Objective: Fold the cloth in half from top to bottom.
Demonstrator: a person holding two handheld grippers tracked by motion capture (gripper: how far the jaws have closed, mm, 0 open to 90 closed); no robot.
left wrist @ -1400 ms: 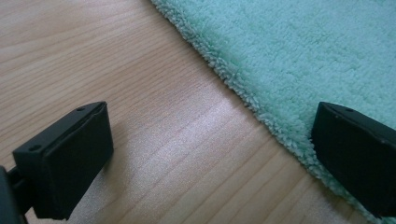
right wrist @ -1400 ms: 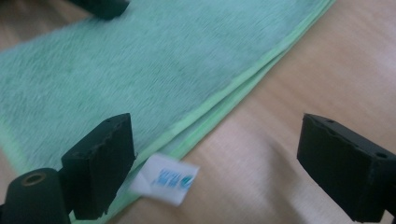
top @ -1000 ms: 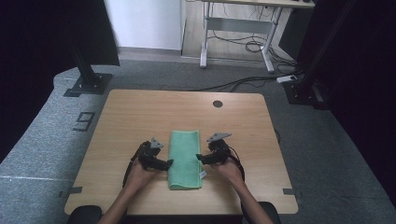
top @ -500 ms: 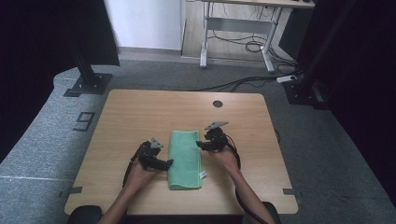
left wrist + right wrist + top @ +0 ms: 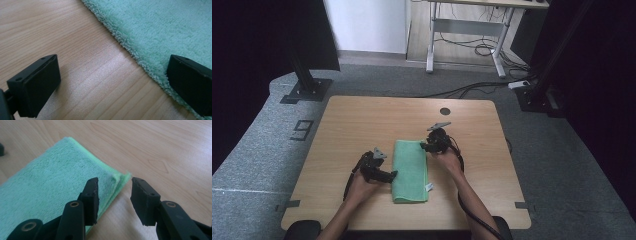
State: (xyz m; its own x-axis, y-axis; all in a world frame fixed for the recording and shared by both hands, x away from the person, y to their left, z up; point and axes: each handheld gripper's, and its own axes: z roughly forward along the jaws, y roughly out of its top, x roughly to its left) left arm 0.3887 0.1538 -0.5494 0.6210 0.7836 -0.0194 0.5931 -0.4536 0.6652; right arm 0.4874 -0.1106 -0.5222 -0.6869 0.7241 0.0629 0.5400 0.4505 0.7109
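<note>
I have a folded green towel (image 5: 410, 170) lying flat on the wooden table (image 5: 362, 120), near the front edge and about midway across, its long sides running away from me. A small white tag (image 5: 430, 187) sticks out of its right side near the front corner.

My left gripper (image 5: 388, 175) sits low at the towel's left edge, toward the near half. In the left gripper view its fingers (image 5: 35, 87) stand wide apart: one rests over bare wood, the other (image 5: 191, 83) is over the towel's fuzzy border, and the edge (image 5: 130, 50) runs slantwise between them. Nothing is pinched there; the pads are clear of the cloth on their inner faces.

My right gripper (image 5: 424, 147) is at the towel's far right corner. Its fingers have just been closing and now stand at a middling gap. In the right gripper view the corner of the towel (image 5: 120, 178), showing two stacked layers, lies between the two fingertips (image 5: 91, 192), closer to the left finger, which overlaps the cloth's edge. The other finger (image 5: 143, 200) is over bare table, just beside the corner. I see daylight between that pad and the fabric, so the corner is bracketed but not clamped.

The two grippers are well apart, at diagonally opposite parts of the towel.
</note>
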